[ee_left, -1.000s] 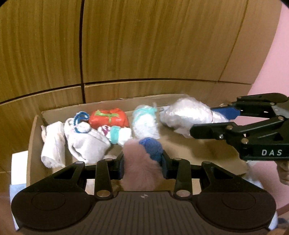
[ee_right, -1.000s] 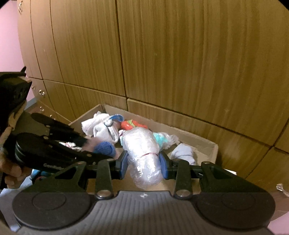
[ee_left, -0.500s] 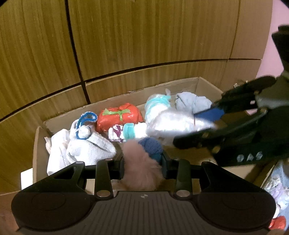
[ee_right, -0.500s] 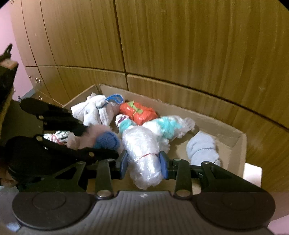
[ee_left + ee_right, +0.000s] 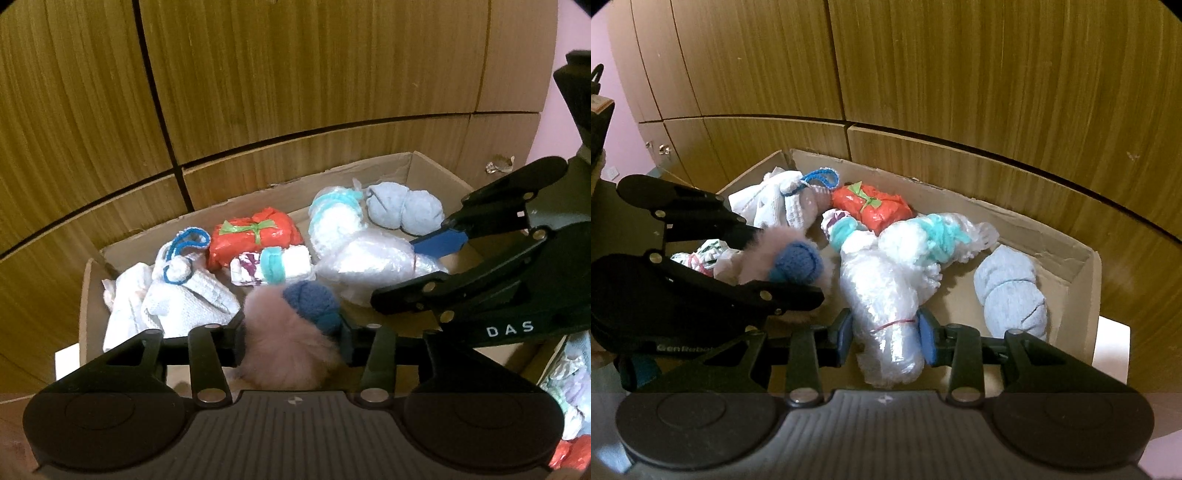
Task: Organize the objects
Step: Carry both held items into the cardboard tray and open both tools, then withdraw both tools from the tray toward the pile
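Step in hand: both bundles are being set down into the cardboard box (image 5: 1082,266), the landmark here.
Left gripper (image 5: 291,334): its fingers have just been opening; the pink fluffy bundle (image 5: 288,341) with its blue knitted ball (image 5: 312,304) sits between them at the box's near side, and I judge it released or nearly so, since the pads look to stand a little off the fluff.
Right gripper (image 5: 884,332): fingers clenched on the clear plastic-wrapped bundle (image 5: 882,295), whose far end rests on the box floor beside the teal-tied white bundle (image 5: 923,236).
Already in the box: red wrapped packet (image 5: 871,208) near the back wall, pale blue cloth roll (image 5: 1012,291) at the right end, white knitted pouch (image 5: 184,291) at the left end.
Next move: judged, the right fingers must open to free the plastic bundle, then both grippers lift clear without dragging either bundle out.
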A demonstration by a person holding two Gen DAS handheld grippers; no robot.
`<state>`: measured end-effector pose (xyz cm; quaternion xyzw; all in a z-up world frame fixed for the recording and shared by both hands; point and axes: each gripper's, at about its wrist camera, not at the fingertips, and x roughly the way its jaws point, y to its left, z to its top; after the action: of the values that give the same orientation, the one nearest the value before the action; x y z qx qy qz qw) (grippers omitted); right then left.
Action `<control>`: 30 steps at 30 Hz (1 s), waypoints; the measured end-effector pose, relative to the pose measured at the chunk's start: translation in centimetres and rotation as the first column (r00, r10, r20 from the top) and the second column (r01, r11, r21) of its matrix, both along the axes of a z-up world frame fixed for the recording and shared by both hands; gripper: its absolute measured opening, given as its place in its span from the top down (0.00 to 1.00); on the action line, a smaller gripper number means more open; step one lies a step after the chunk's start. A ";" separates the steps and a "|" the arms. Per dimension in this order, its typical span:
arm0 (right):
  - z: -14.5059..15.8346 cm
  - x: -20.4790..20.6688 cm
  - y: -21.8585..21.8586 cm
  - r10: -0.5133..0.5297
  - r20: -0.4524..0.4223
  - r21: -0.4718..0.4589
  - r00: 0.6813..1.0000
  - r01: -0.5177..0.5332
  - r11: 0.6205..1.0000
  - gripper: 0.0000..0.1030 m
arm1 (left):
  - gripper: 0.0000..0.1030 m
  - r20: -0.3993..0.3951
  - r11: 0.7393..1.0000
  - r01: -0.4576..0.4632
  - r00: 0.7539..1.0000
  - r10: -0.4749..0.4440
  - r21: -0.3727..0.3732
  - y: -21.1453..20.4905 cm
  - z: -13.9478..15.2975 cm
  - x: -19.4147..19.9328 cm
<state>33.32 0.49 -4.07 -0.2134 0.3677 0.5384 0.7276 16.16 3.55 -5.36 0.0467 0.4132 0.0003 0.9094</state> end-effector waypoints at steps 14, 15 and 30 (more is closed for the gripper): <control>1.7 -0.4 -0.5 -0.030 0.028 -0.014 0.999 0.030 0.999 0.59 | 0.16 0.023 0.999 -0.037 0.999 0.036 0.032 0.3 1.1 -1.1; 1.9 -0.4 -0.7 -0.038 0.029 -0.012 0.999 0.038 0.999 0.57 | 0.16 0.021 0.999 -0.042 0.999 0.041 0.021 0.3 1.3 -1.2; 4.0 -2.1 -3.4 -0.169 -0.001 0.028 0.986 0.169 0.985 0.42 | 0.05 0.043 0.991 -0.114 0.992 0.117 -0.066 0.5 4.2 -4.6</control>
<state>31.25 -2.89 -0.05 -0.1714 0.3763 0.4799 0.7738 11.58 4.02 -1.12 -0.0064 0.3937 0.0411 0.9183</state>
